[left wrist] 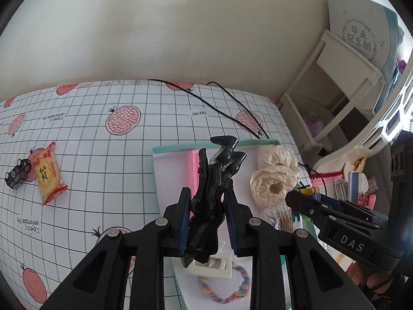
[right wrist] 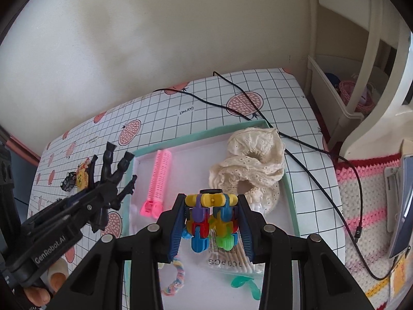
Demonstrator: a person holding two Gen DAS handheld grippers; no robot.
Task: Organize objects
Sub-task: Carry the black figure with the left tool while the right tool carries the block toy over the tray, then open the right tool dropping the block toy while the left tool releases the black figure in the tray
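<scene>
Black plastic fills the left gripper (left wrist: pixel 207 222), its blue-padded fingers (left wrist: pixel 183 226) clenched on a dark toy figure (left wrist: pixel 215 178) held in the air above the near left part of a teal-rimmed tray (right wrist: pixel 290 193). The right gripper (right wrist: pixel 211 222) grips a multicoloured building-block toy (right wrist: pixel 210 219) over the tray's middle. Inside the white-lined tray lie a pink hair roller (right wrist: pixel 158 178), a cream lace scrunchie (right wrist: pixel 251 160), a packet of cotton swabs (right wrist: pixel 232 257), a pastel braided band (right wrist: pixel 175 276) and a small white frame (left wrist: pixel 215 264).

Both toys are probably bound for sorting; each should be lowered onto bare lining, clear of the scrunchie and swabs, and released only once resting, since the figure's thin limbs could snag.

On the grid-patterned tablecloth (left wrist: pixel 103 160), printed with pomegranates, a rice-cracker packet (left wrist: pixel 47 173) and a small toy car (left wrist: pixel 18 173) lie well apart from the tray, seemingly unsorted. A black cable (right wrist: pixel 304 152) crosses the cloth by a cream wall; white shelving (left wrist: pixel 335 82) stands at right.
</scene>
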